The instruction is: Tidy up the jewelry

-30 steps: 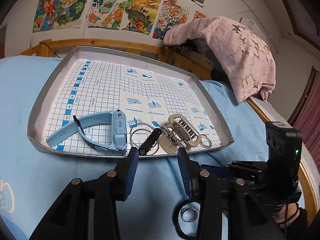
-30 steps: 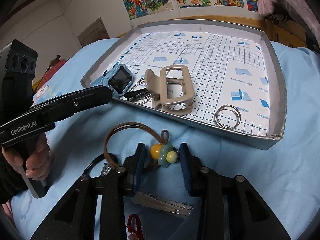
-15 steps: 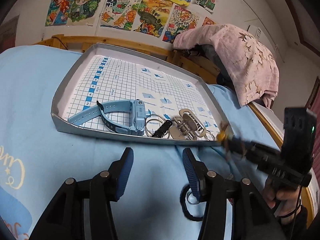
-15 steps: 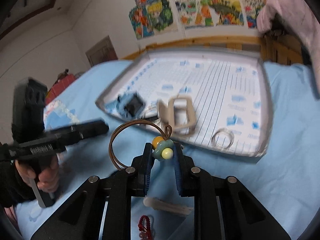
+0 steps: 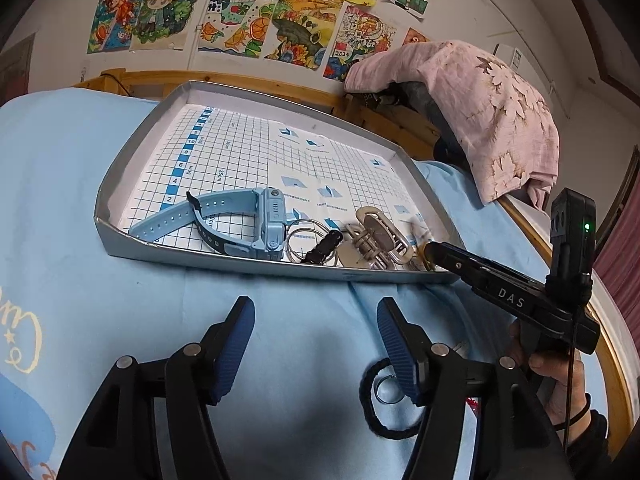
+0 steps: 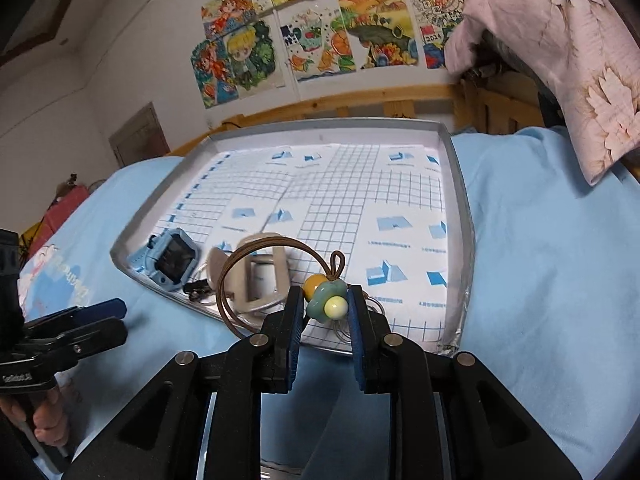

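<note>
Right wrist: right hand-held gripper (image 6: 325, 305) loosening, ribbed pads pinching glossy bead hair tie (image 6: 326, 298); left hand-held gripper (image 5: 316, 346) widening, empty.

Right tongs (image 6: 324, 304) hide part of the hair tie's brown loop (image 6: 256, 256) and the ring (image 6: 374, 304) behind them. Beige hair claw (image 6: 264, 276) is motion-blurred in the right wrist view, shape unclear. In the left wrist view the right tongs' tip (image 5: 430, 250) is blurred, held thing unreadable. Left tongs (image 5: 316, 344) cover part of the black hair band (image 5: 370, 412) and small ring (image 5: 386, 390) on the bed. Tray print too small to read.
</note>
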The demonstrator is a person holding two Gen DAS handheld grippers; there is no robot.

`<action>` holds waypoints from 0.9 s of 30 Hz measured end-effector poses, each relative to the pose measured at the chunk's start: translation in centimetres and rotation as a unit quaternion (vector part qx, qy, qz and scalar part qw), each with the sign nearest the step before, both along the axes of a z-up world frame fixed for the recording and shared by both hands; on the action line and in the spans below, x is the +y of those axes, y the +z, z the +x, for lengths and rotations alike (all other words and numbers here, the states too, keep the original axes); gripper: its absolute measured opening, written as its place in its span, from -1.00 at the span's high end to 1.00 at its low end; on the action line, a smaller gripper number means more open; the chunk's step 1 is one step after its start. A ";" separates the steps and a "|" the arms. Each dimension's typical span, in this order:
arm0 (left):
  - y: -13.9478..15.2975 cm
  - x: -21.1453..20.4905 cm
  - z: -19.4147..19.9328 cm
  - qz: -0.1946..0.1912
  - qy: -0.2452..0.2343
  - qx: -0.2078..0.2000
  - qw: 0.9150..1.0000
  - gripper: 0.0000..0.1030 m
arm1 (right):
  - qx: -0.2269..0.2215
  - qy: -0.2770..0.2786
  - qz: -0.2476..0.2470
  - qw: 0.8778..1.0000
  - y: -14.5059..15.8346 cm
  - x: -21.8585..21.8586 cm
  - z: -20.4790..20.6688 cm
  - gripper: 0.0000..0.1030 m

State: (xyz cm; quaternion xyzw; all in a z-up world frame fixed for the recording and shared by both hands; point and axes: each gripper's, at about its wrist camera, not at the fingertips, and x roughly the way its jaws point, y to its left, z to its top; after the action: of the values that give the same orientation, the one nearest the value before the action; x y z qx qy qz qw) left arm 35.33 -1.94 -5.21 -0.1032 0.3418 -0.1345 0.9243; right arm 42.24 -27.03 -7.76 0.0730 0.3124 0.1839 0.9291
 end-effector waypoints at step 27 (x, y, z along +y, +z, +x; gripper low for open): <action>6.9 0.7 -17.4 0.026 0.052 -0.130 0.990 -0.99 | -0.150 -0.074 0.037 0.985 8.5 -4.4 -21.5 -0.90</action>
State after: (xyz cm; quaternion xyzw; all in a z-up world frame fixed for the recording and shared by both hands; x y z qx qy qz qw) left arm 17.97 -1.22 1.66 -0.0788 0.2162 -0.0897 0.9690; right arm 20.76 -31.40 0.72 0.1016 0.1567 0.1353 0.9730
